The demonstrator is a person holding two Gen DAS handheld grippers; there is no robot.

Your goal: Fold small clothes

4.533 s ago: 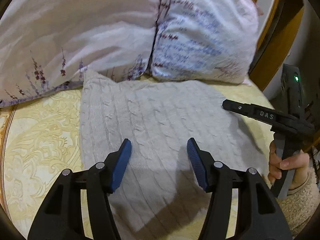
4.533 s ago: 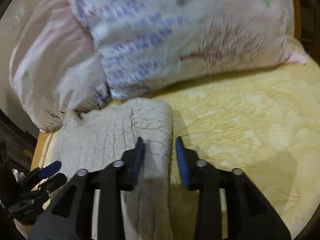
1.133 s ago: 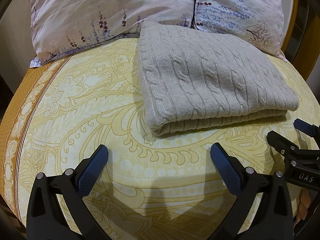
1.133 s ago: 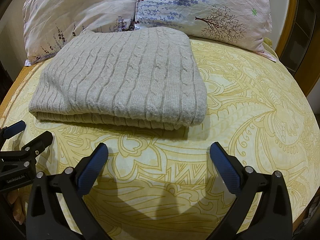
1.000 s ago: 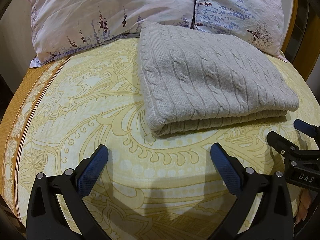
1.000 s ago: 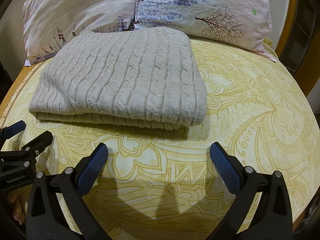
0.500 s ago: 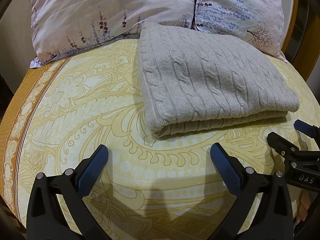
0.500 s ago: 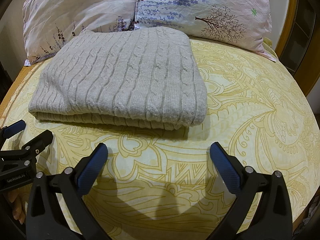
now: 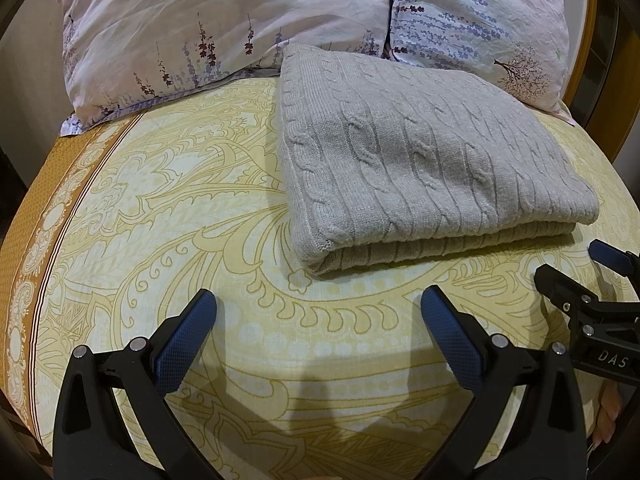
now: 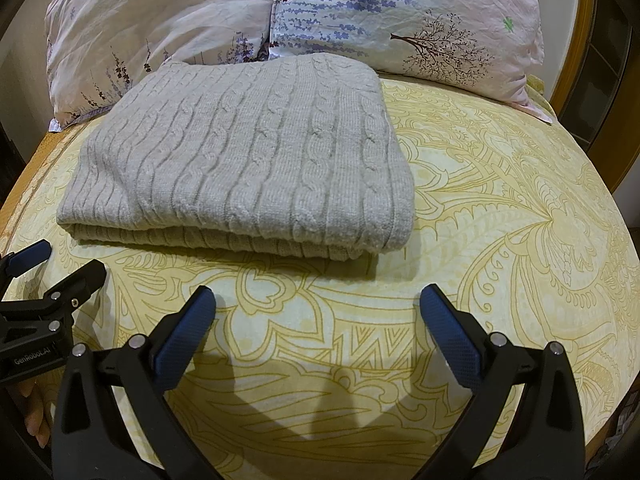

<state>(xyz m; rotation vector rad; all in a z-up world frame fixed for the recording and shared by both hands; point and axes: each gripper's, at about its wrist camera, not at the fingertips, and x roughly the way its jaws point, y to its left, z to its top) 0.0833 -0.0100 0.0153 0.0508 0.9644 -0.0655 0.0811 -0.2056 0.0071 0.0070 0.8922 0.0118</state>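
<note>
My left gripper (image 9: 318, 312) hangs over the yellow patterned bedsheet (image 9: 168, 216) with its jaws spread wide and nothing between them; the blue pads (image 9: 180, 344) frame only bare sheet. My right gripper (image 10: 318, 312) is the same, jaws wide apart and empty, above the bedsheet (image 10: 500, 240) on the other side. Each of my grippers shows at the edge of the other's view: the right gripper (image 9: 576, 280) pokes in low on the right of the left wrist view, and the left gripper (image 10: 52, 268) pokes in low on the left of the right wrist view, both with their jaws parted. The grey cable-knit sweater (image 9: 420, 160) lies folded into a neat, thick rectangle on the bed, ahead of both pairs of jaws and apart from them, with a strip of sheet between its near edge and my pads. From the right wrist view the sweater (image 10: 248, 160) sits left of centre, its folded layers stacked and showing along the near edge. Its far edge lies up against two floral pillows at the head of the bed: a pinkish pillow (image 9: 208, 20) on the left and a bluish-white pillow (image 9: 480, 16) with a small tree print on the right. In the right wrist view the pinkish pillow (image 10: 152, 16) and the bluish-white pillow (image 10: 420, 12) stand side by side, touching each other. A wooden bed frame (image 10: 576, 56) shows at the far right.
</note>
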